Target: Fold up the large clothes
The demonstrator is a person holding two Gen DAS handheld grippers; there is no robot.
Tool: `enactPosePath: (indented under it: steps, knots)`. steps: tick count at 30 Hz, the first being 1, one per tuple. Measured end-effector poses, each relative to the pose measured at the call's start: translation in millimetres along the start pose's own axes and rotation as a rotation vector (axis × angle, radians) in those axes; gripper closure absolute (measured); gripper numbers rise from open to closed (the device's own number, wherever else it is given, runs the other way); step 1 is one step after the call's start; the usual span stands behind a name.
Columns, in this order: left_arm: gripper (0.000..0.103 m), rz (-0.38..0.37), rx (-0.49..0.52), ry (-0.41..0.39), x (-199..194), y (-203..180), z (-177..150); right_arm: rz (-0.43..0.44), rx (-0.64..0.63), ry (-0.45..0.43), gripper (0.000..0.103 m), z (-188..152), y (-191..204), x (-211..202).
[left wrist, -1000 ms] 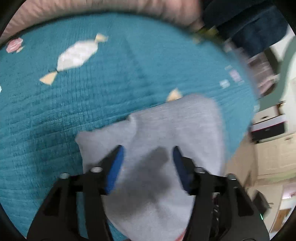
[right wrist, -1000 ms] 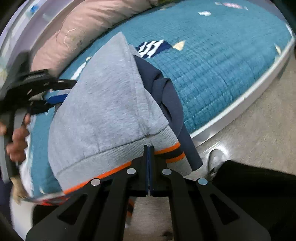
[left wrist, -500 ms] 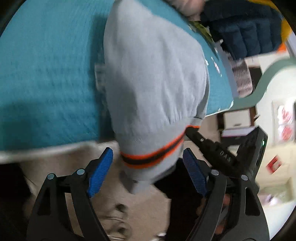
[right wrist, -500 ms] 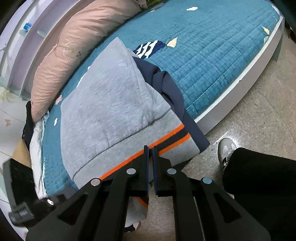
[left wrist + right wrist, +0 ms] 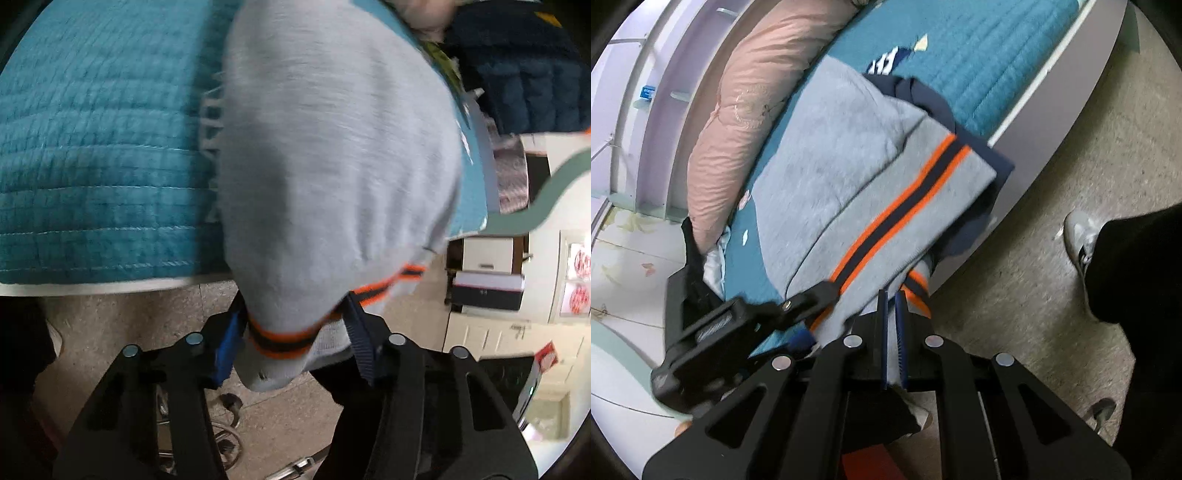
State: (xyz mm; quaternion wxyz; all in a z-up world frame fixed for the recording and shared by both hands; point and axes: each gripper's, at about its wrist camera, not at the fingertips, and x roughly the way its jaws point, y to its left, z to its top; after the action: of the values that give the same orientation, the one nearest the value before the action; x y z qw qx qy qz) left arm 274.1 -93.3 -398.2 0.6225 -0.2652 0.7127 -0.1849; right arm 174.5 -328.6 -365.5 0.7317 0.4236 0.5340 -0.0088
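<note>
A grey sweatshirt (image 5: 332,166) (image 5: 831,177) with an orange and navy striped hem (image 5: 280,341) (image 5: 897,206) lies on the teal quilt (image 5: 92,147), its hem hanging over the bed's edge. A navy garment (image 5: 923,96) shows beneath it. My left gripper (image 5: 293,339) straddles a bunch of the hem and its jaws are closing, with the cloth between the blue pads (image 5: 227,347). The left gripper (image 5: 816,314) also shows in the right wrist view, at the hem's left end. My right gripper (image 5: 893,325) is shut on the hem further right, with grey cloth pinched between its pads.
A pink duvet roll (image 5: 746,110) lies along the far side of the bed. The pale bed frame (image 5: 1052,74) borders a speckled floor (image 5: 1071,147). A person's shoe (image 5: 1078,236) and dark trouser leg (image 5: 1137,266) stand close by. A dark blue padded coat (image 5: 524,74) and cabinets (image 5: 487,254) are at the right.
My left gripper has come off the cloth on the bed and down to the striped hem at the bed's edge, and its jaws have narrowed around it. The right gripper rolled, still holding the hem.
</note>
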Motion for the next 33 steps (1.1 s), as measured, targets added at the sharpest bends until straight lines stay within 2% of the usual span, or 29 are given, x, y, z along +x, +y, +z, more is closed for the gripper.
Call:
enactPosePath:
  steps: [1, 2, 4, 6, 7, 8, 9, 10, 12, 14, 16, 19, 22, 25, 27, 29, 33]
  knots:
    - [0.031, 0.022, -0.005, -0.011, 1, 5, 1, 0.003, -0.002, 0.001, 0.097, 0, 0, -1]
    - [0.026, 0.036, 0.005, -0.019, 2, 4, 0, 0.006, -0.008, 0.002, 0.097, 0, 1, -3]
    - [0.021, 0.047, 0.052, -0.051, 5, 1, -2, 0.019, -0.011, 0.002, 0.097, 1, 1, -5]
    - [0.021, 0.053, 0.054, -0.06, 7, 0, -3, 0.029, 0.006, 0.009, 0.096, 0, -2, -4]
    - [0.045, 0.027, 0.045, -0.044, 8, -1, -2, 0.039, 0.018, 0.012, 0.096, -1, -4, -4]
    - [0.055, -0.02, 0.033, -0.024, 6, -4, -2, 0.054, 0.033, 0.013, 0.096, 0, -7, -4]
    - [0.057, 0.004, 0.047, -0.027, 4, -12, -2, 0.071, 0.055, 0.013, 0.096, -1, -9, -5]
    - [0.063, 0.018, 0.071, -0.028, 3, -20, -3, 0.083, 0.068, 0.014, 0.096, 0, -11, -6]
    - [0.068, 0.017, 0.062, -0.025, -3, -25, -5, 0.119, 0.114, 0.002, 0.09, -1, -14, -9]
    - [0.076, -0.035, 0.025, -0.021, -10, -27, -5, 0.146, 0.155, -0.006, 0.073, 0, -16, -11]
    - [0.079, -0.088, -0.038, -0.009, -16, -26, -3, 0.2, 0.217, -0.026, 0.063, 0, -18, -16]
    - [0.082, -0.149, -0.079, -0.021, -28, -35, 0, 0.26, 0.3, -0.048, 0.056, -1, -19, -23]
    - [0.083, -0.211, -0.101, -0.033, -41, -44, 2, 0.35, 0.463, -0.053, 0.047, -7, -26, -23]
    - [0.083, -0.255, -0.11, -0.04, -50, -54, 5, 0.468, 0.588, -0.026, 0.046, -11, -27, -12]
    - [0.083, -0.248, -0.094, -0.04, -51, -59, 7, 0.533, 0.639, -0.031, 0.045, -9, -28, -6]
    - [0.083, -0.256, -0.105, -0.038, -53, -55, 7, 0.574, 0.689, -0.039, 0.039, -6, -28, 4]
    - [0.083, -0.29, -0.165, -0.023, -52, -47, 11, 0.631, 0.763, -0.027, 0.037, -2, -34, 16]
